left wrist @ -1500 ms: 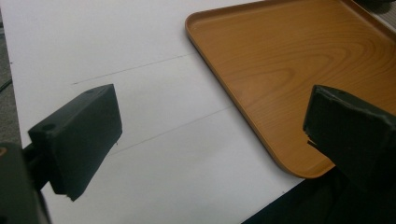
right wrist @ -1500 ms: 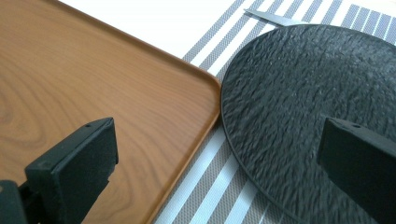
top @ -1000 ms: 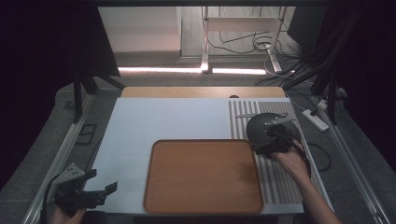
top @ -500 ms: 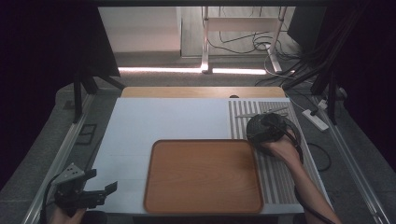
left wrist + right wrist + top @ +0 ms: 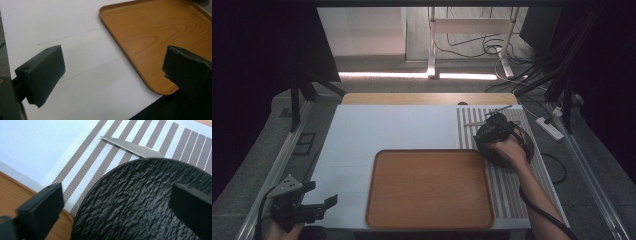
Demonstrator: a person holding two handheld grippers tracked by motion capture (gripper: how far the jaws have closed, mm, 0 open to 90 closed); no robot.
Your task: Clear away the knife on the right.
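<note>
Plate [image 5: 150,202] texture, knife [image 5: 132,147] up close

L gripper [image 5: 319,206]: fingers apart, low | R gripper [image 5: 117,202]: fingers apart, fwd

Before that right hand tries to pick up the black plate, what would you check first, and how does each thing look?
1. Right gripper jaws apart: ok, both stand wide open over the black plate.
2. Jaws set around the plate's rim: not ok, they hover over its textured face, not at the edge.
3. Knife clear of the plate: cannot tell, its blade runs up to the far rim and may be tucked under it.
4. Wooden tray free to take the plate: ok, its surface is bare.
5. Left gripper out of the way: ok, open above the white table beside the tray's near corner.
6. Plate flat on the striped mat: ok.
</note>
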